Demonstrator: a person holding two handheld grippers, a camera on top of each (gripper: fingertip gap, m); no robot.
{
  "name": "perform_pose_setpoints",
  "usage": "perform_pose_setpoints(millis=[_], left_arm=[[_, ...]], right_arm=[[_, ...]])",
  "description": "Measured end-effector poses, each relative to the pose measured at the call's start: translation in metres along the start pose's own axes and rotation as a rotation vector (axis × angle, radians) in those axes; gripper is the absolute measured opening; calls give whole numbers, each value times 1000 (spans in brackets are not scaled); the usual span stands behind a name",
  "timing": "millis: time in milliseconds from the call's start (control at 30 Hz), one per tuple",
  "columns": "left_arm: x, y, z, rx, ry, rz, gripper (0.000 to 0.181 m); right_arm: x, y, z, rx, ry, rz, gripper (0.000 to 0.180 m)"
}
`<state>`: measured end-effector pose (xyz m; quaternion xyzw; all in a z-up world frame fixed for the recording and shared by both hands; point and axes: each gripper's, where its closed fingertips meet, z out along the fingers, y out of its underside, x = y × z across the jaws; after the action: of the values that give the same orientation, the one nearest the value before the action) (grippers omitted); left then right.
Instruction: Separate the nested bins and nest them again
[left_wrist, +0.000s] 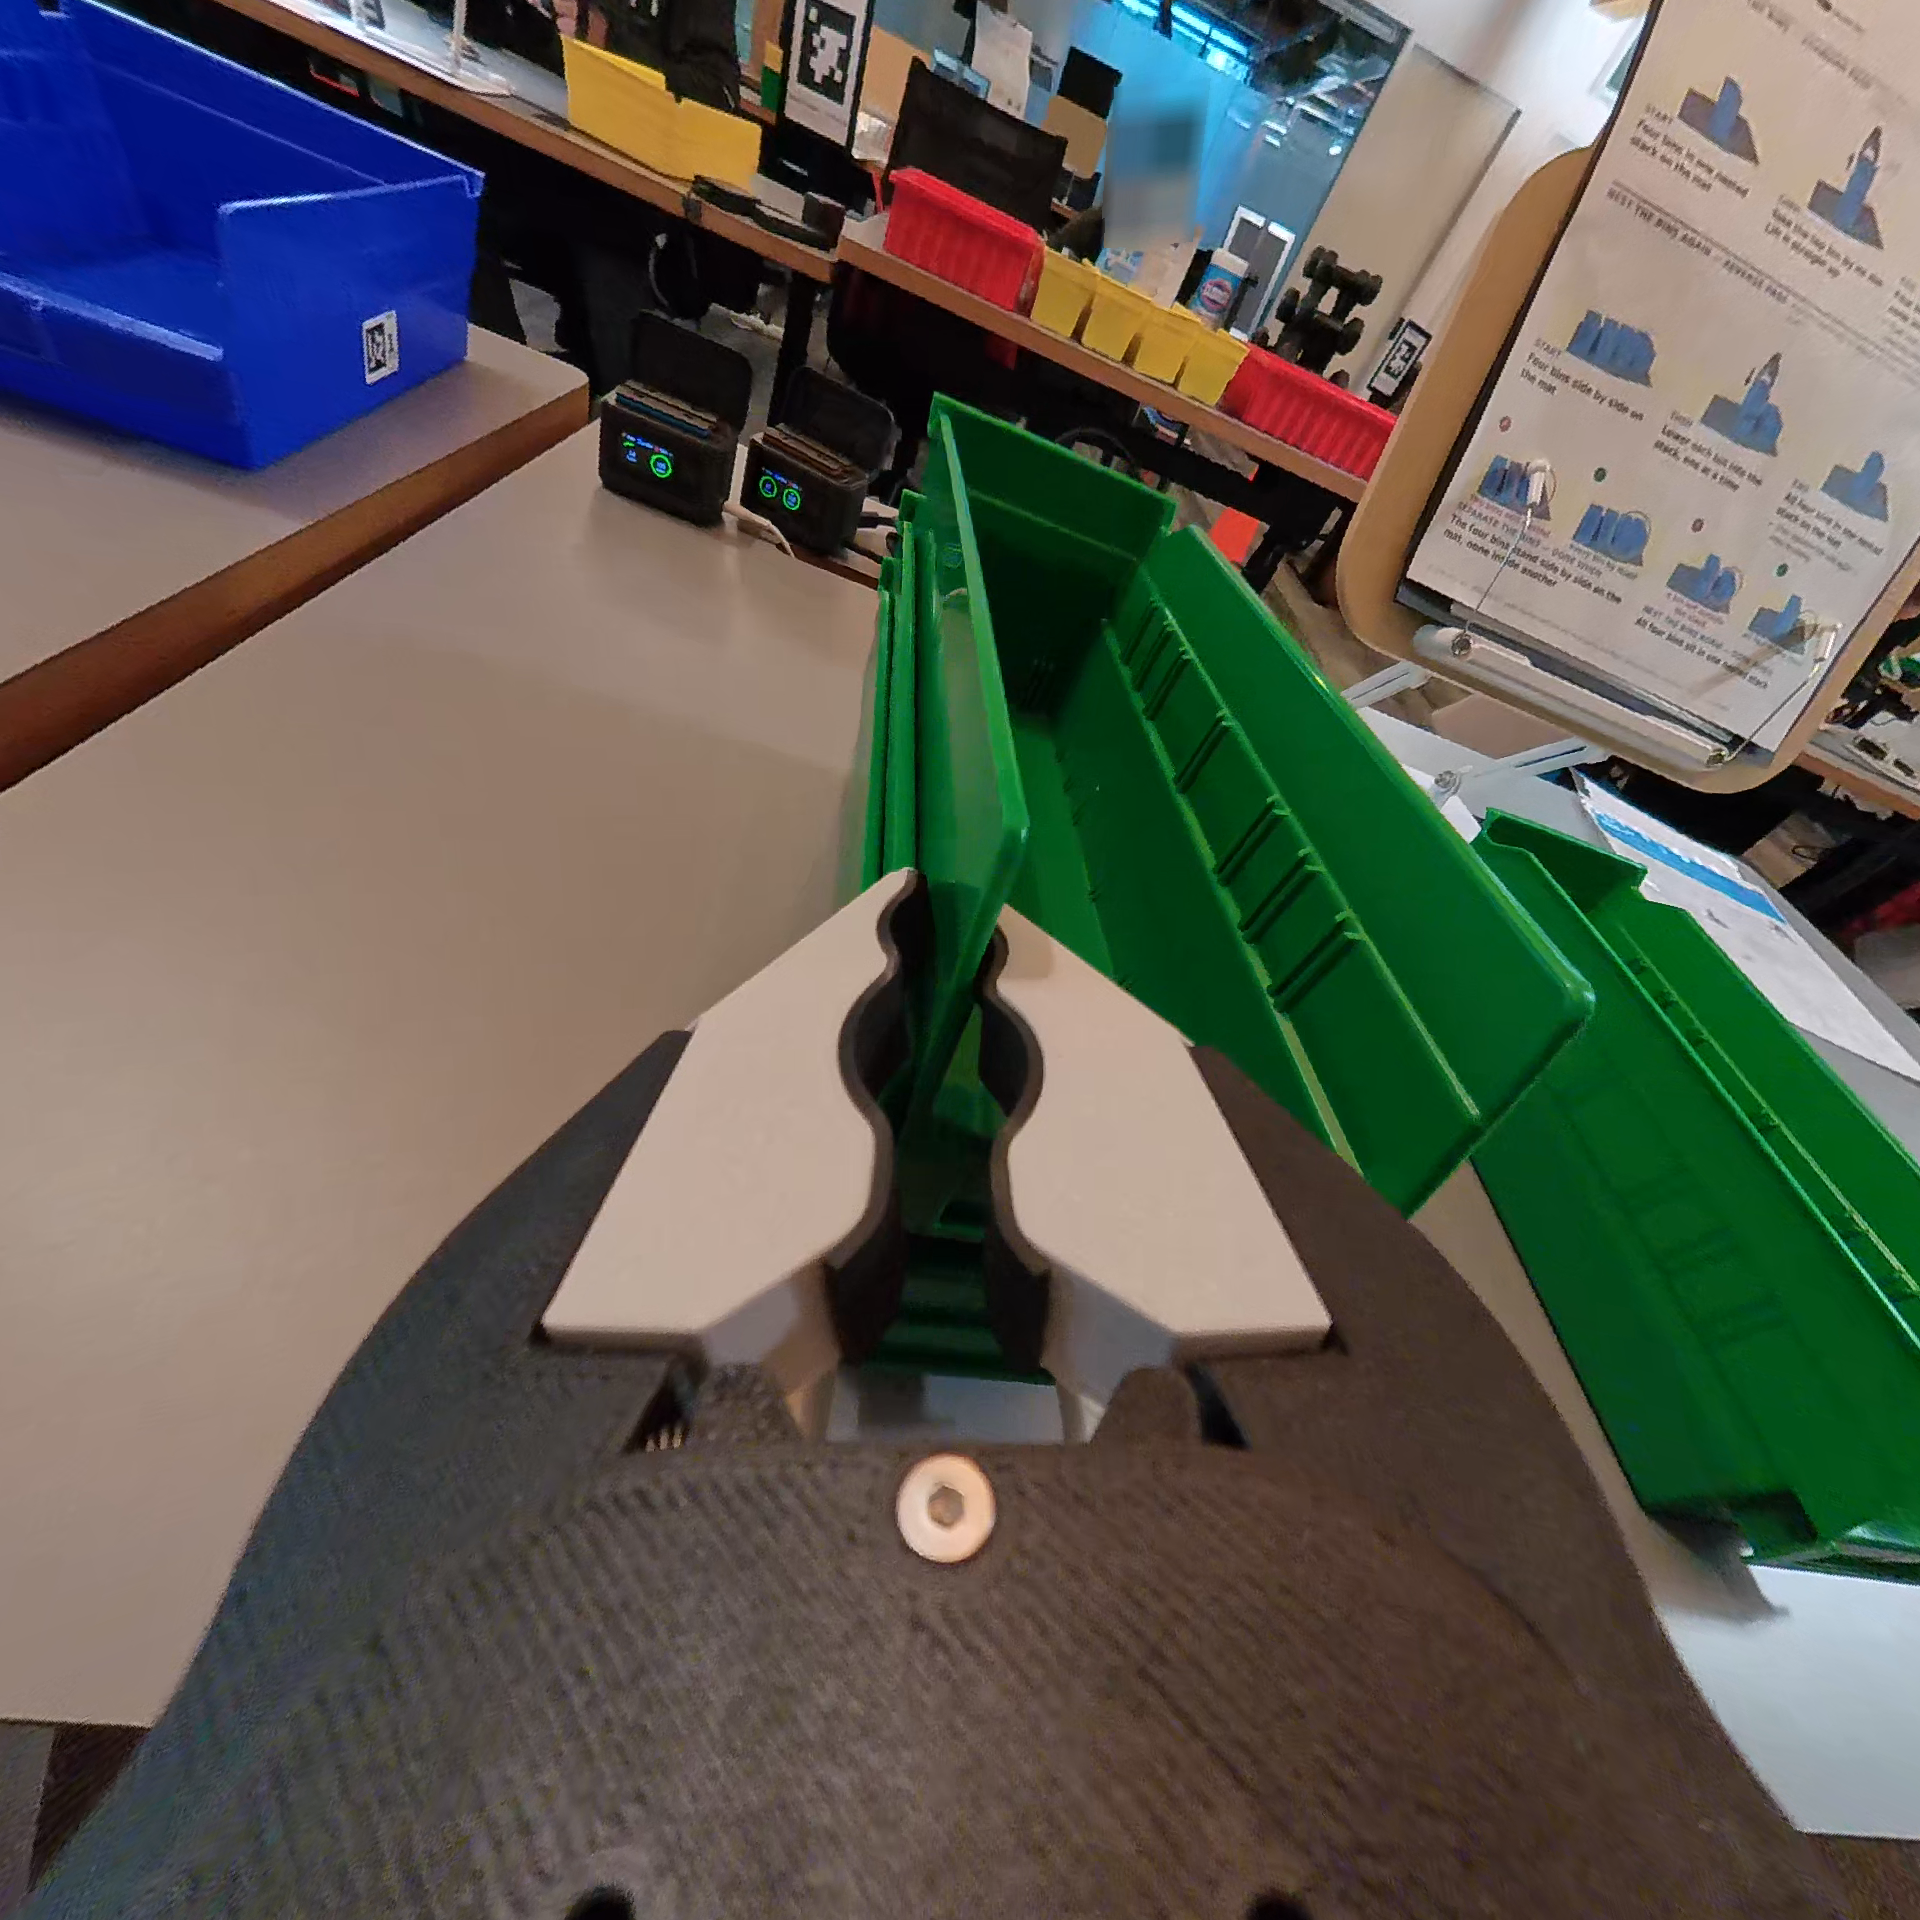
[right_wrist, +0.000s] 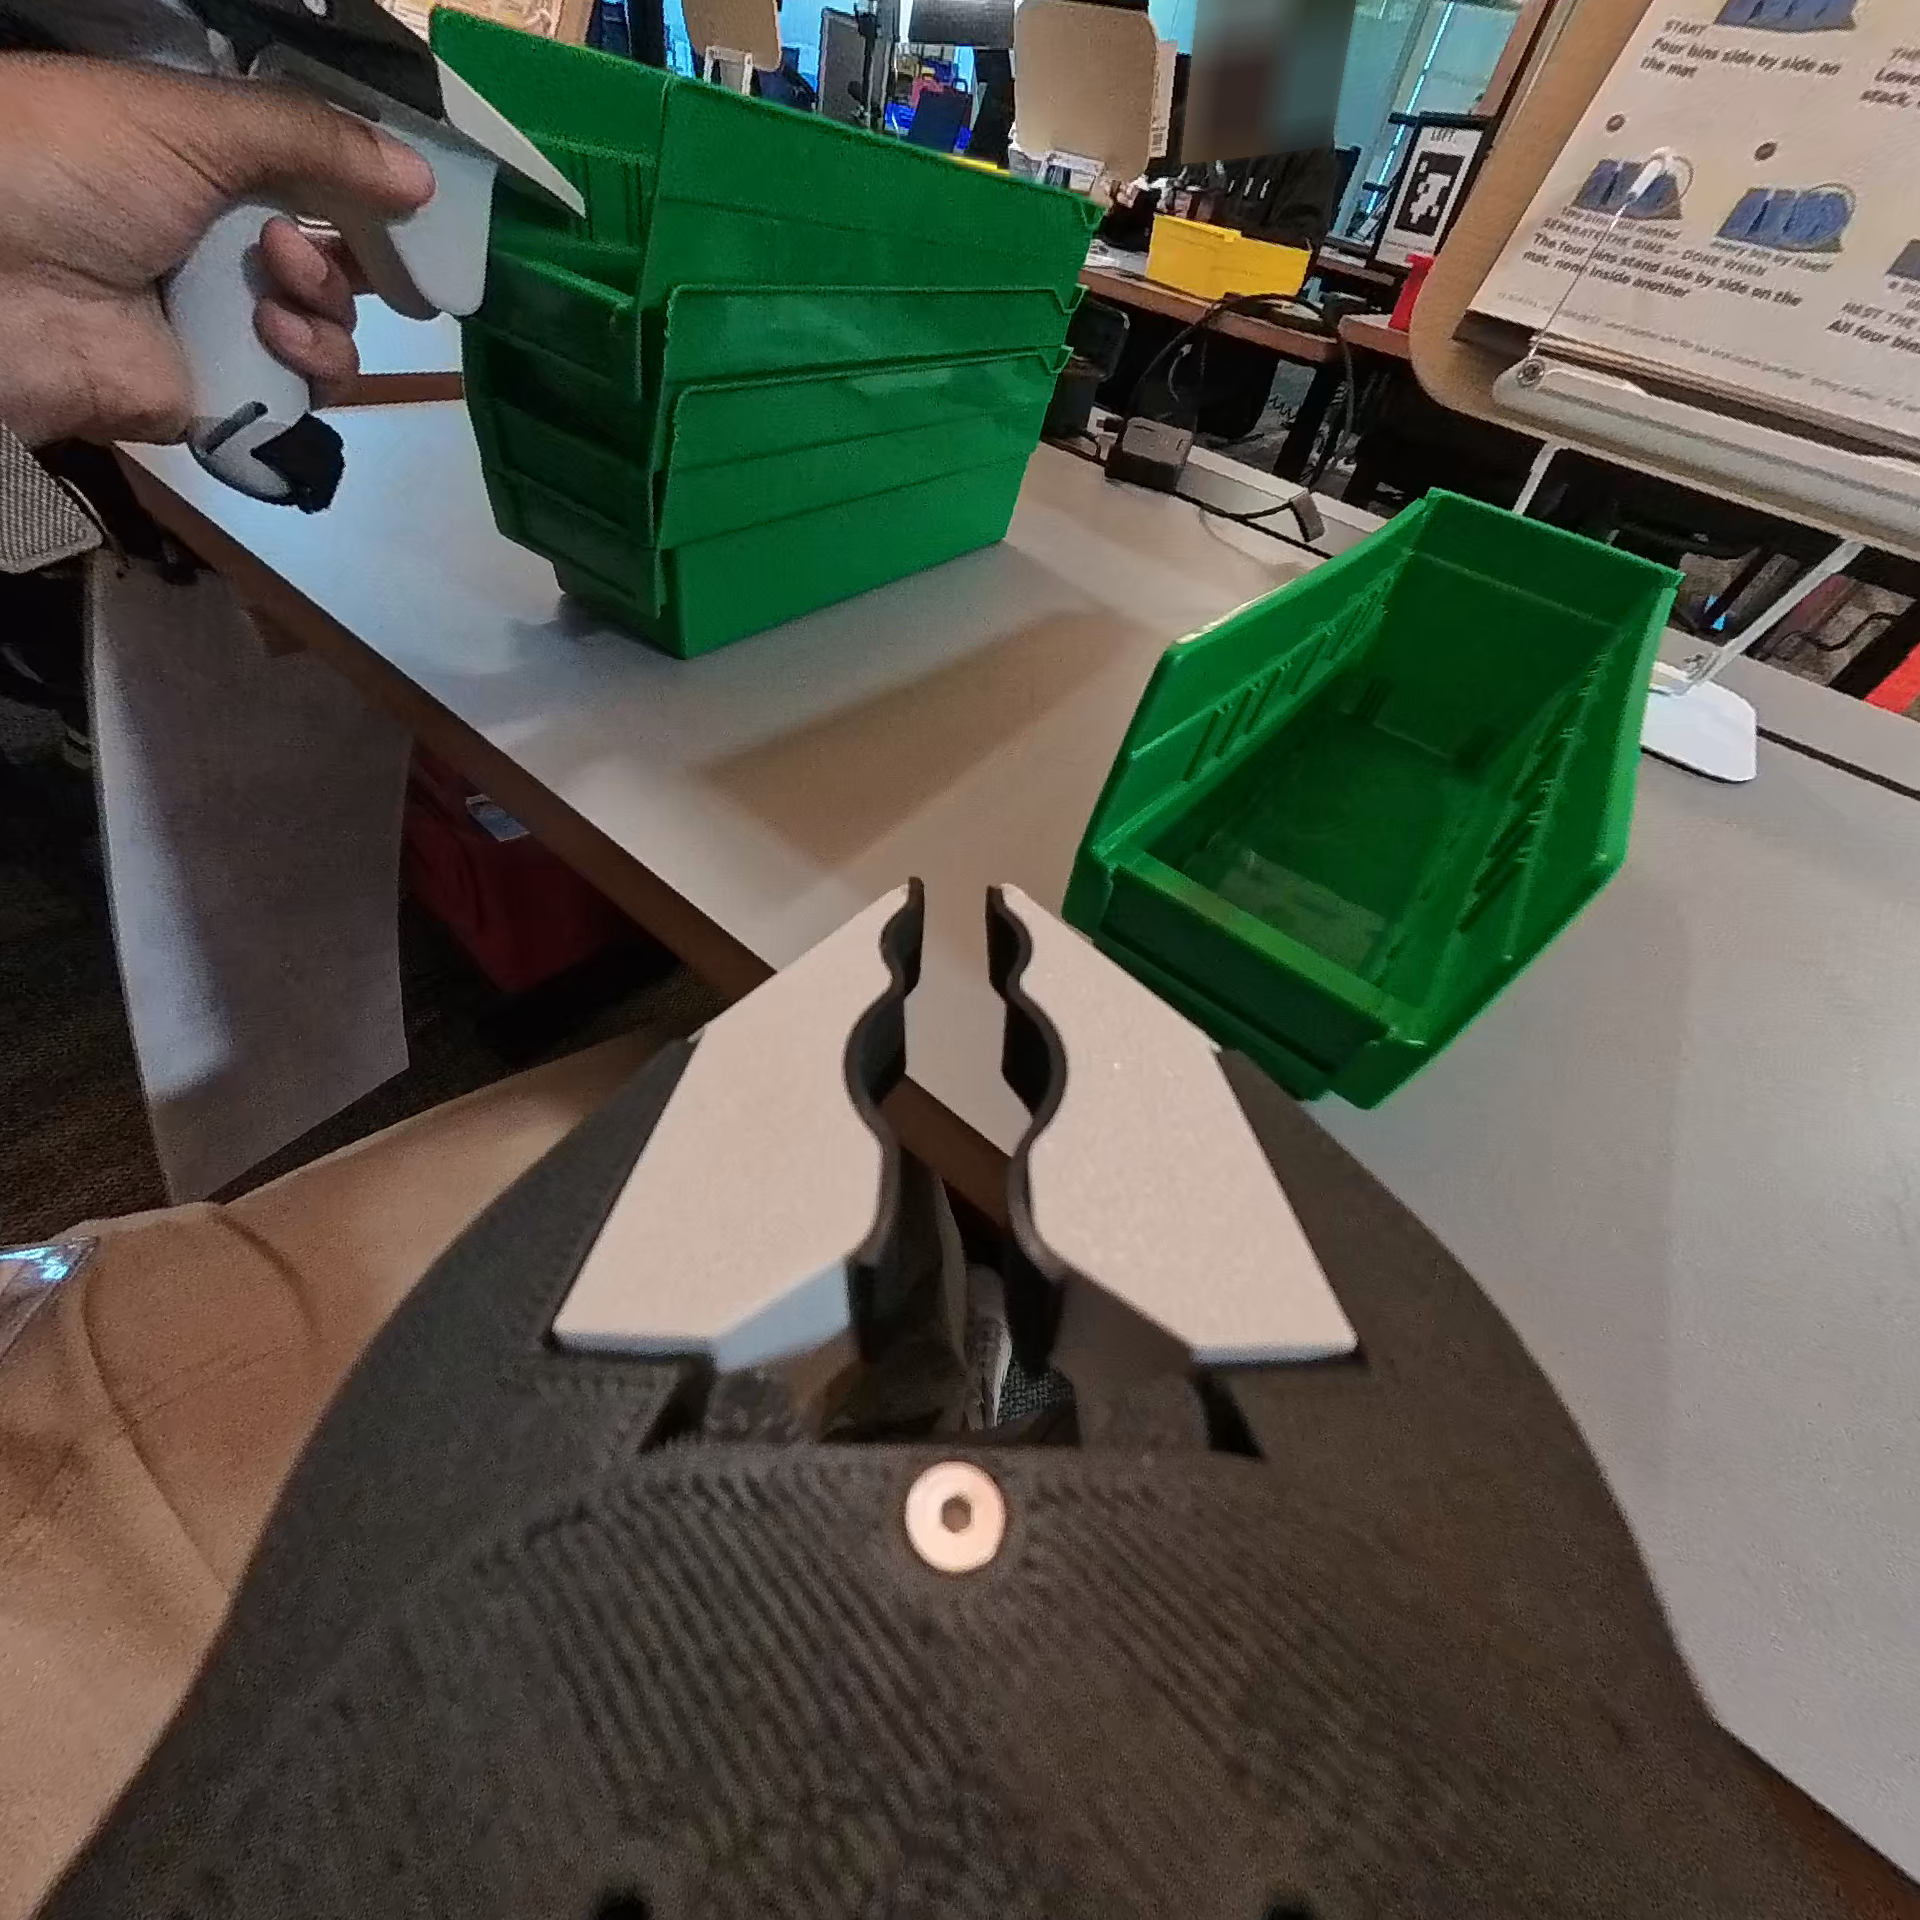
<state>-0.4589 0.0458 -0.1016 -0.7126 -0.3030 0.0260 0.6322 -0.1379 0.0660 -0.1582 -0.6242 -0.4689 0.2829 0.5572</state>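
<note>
Left gripper (left_wrist: 951, 914) is clamped on the near side wall of the top green bin (left_wrist: 1195, 831), which sits tilted in the green stack (right_wrist: 769, 416) on the grey table (left_wrist: 416, 831). Only the right wrist view shows the stack's layers (at least three bins, exact count unclear) and the hand (right_wrist: 156, 229) holding that tool. Right gripper (right_wrist: 954, 914) hangs empty, fingers slightly apart, over the table edge, just left of the separate green bin (right_wrist: 1382, 810); the left view crops that bin.
</note>
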Motion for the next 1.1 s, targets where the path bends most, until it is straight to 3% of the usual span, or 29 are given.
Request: perform_pose_setpoints(millis=[33,300,367,533,767,933,1100], left_arm=[[0,0,0,6,-1,-1,3],[-3,-1,-2,42,15,-3,7],[-4,-5,-5,57,4,-21,24],[4,-38,-26,174,-3,-20,39],[86,-52,-57,271,150,58,47],[167,13,-61,157,352,111,47],[200,106,-55,-15,404,252,49]], right_arm=[[0,0,0,0,1,1,11],[15,-6,-2,33,34,38,12],[27,-12,-6,65,61,54,12],[75,-17,-17,130,195,63,14],[125,-1,-12,98,301,122,30],[128,5,0,70,265,226,41],[127,12,22,45,249,257,54]])
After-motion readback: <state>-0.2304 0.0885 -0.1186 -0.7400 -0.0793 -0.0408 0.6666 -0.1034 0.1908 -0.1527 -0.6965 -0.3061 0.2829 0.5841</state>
